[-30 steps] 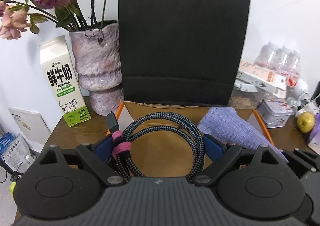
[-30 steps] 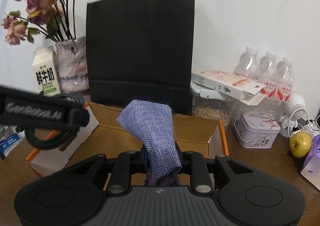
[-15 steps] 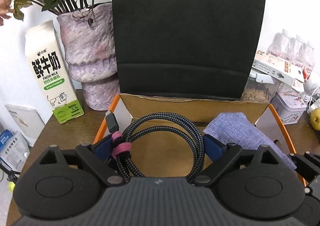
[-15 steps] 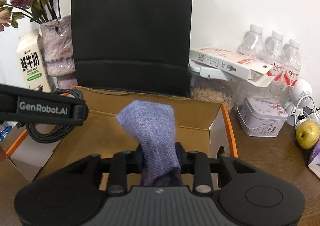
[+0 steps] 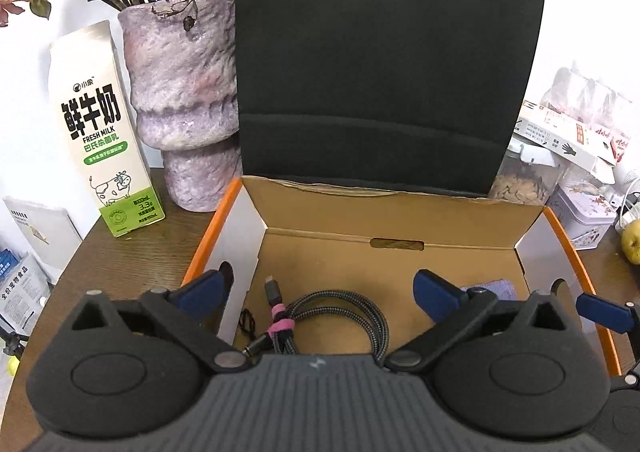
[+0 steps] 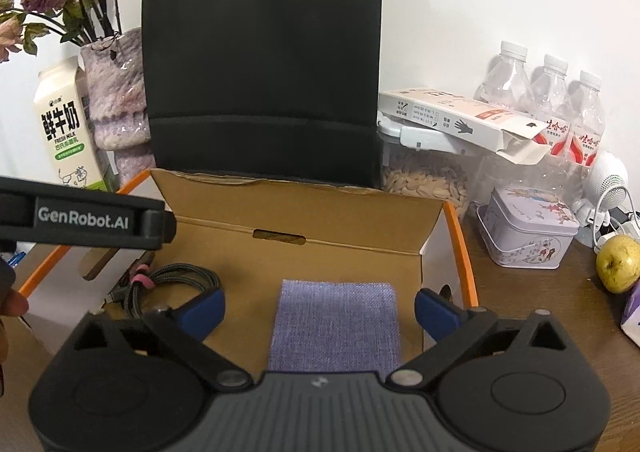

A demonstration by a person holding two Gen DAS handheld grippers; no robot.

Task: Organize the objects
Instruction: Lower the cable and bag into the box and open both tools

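An open cardboard box [image 5: 384, 219] with orange edges stands in front of me. A coiled braided cable [image 5: 340, 312] with a pink tie lies on the box floor, on the left. My left gripper [image 5: 320, 290] hangs over it, jaws opening, blue pads clear of the cable. A folded purple cloth [image 6: 336, 316] lies flat on the floor of the box [image 6: 300, 211], on the right. My right gripper [image 6: 320, 312] stands over the cloth, jaws opening, pads apart from it. The cable [image 6: 172, 284] and the left gripper's body [image 6: 80, 215] show in the right wrist view.
A black paper bag [image 5: 384, 63] stands right behind the box. A vase [image 5: 180, 99] and a milk carton [image 5: 104, 127] are at the back left. A seed jar [image 6: 424, 179], water bottles [image 6: 552, 103], a tin [image 6: 528, 228] and a yellow-green fruit [image 6: 618, 262] crowd the right.
Both grippers sank towards the box and opened. The cable dropped from the left jaws onto the box floor. The cloth left the right jaws and now lies flat.
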